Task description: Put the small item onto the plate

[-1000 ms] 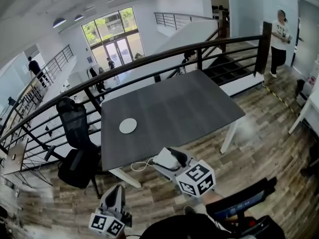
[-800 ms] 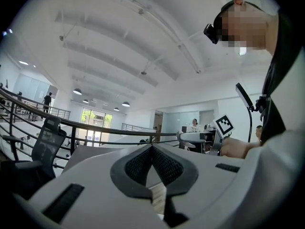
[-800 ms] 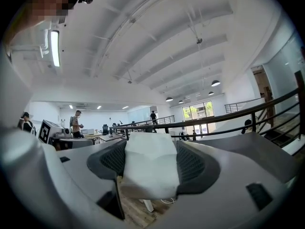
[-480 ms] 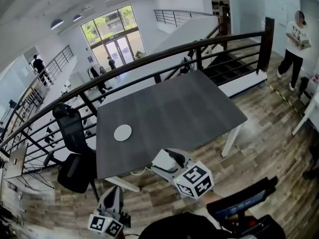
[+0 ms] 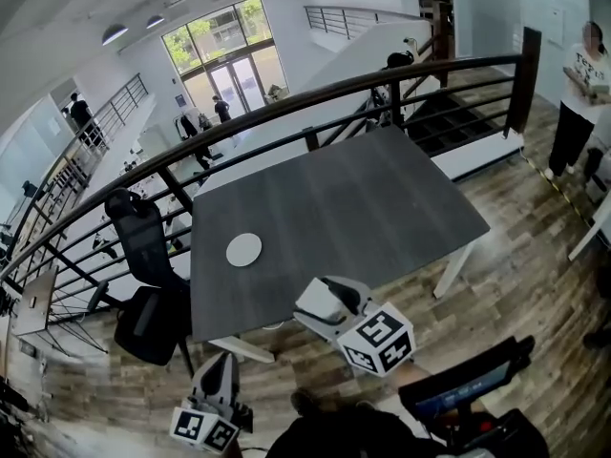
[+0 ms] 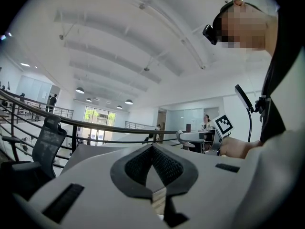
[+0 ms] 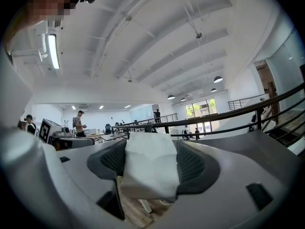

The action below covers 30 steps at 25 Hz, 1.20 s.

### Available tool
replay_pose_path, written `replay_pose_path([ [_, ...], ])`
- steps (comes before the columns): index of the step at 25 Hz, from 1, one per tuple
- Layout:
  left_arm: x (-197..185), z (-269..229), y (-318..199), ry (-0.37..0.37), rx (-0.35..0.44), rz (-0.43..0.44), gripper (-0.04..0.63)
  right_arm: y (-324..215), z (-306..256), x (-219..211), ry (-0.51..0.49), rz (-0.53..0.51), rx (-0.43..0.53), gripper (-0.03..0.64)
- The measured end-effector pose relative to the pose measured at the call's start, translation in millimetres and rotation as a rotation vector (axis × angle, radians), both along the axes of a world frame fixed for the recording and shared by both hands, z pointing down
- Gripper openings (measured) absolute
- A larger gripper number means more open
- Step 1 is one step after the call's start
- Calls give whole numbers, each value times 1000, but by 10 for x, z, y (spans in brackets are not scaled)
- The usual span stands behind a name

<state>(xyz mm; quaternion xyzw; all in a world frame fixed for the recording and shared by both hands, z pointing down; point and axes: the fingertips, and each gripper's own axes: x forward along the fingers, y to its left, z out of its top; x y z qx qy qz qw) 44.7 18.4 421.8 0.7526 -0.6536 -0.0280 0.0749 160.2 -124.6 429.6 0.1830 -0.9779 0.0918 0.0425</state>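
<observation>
A small round white plate (image 5: 244, 249) lies on the left part of the dark grey table (image 5: 382, 198). My right gripper (image 5: 323, 305) hovers over the table's near edge, right of and nearer than the plate. It is shut on a small white folded item (image 7: 150, 168), which fills the gap between the dark pads in the right gripper view. My left gripper (image 5: 221, 364) hangs lower, off the table near its front left corner. Its jaws (image 6: 153, 168) are shut with nothing between them. The left gripper view points up across the table top toward the railing.
A black office chair (image 5: 143, 246) stands at the table's left end. A dark railing (image 5: 315, 113) runs behind the table, with a drop beyond it. A person (image 5: 584, 93) stands at the far right. A white cable (image 5: 274, 326) hangs under the near edge. A black chair back (image 5: 468, 385) is close on my right.
The head view has shifted a little, so the table and plate sit slightly differently. Both grippers keep almost the same places. The person at the right has walked further right.
</observation>
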Motion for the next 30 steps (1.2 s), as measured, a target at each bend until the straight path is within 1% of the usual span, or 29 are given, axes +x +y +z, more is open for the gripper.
replay_pose_path([
  [4, -313, 19, -129, 16, 5, 15, 3, -92, 25, -309, 12, 15, -4, 331],
  [8, -625, -40, -269, 41, 47, 44, 3, -186, 10, -622, 17, 33, -9, 331],
  [14, -1206, 61, -459, 34, 32, 58, 3, -345, -32, -1117, 28, 55, 3, 331],
  [16, -1372, 76, -521, 43, 31, 65, 3, -376, -41, -1280, 33, 57, 6, 331],
  [21, -1662, 68, -666, 63, 35, 108, 3, -469, -92, -1580, 41, 84, 2, 331],
  [30, -2207, 63, -742, 68, 58, 163, 3, -518, -123, -2018, 48, 153, 5, 331],
])
